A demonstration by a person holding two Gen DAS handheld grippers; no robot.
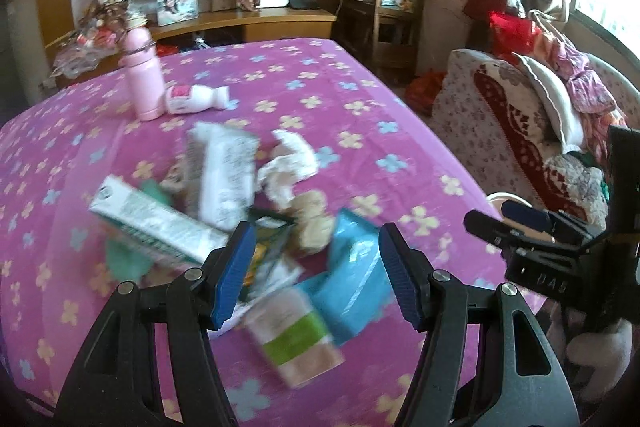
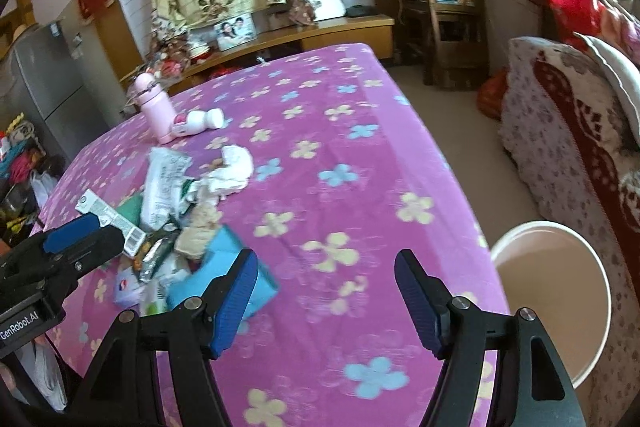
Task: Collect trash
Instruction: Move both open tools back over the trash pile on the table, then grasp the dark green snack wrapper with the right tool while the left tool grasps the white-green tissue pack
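Both your left gripper (image 1: 316, 275) and right gripper (image 2: 326, 301) have fingers spread, empty. The crumpled tissue (image 1: 290, 163) beside the pink bottle (image 1: 142, 75) is light and soft; pinch its middle.

Motion blur smears the trash pile (image 1: 256, 211) ahead of the left gripper (image 1: 316, 267); its package print is unreadable. The white bin (image 2: 560, 307), right of the right gripper (image 2: 326, 291), is partly covered by that gripper's finger. Both grippers' bodies run off the lower frame edge.
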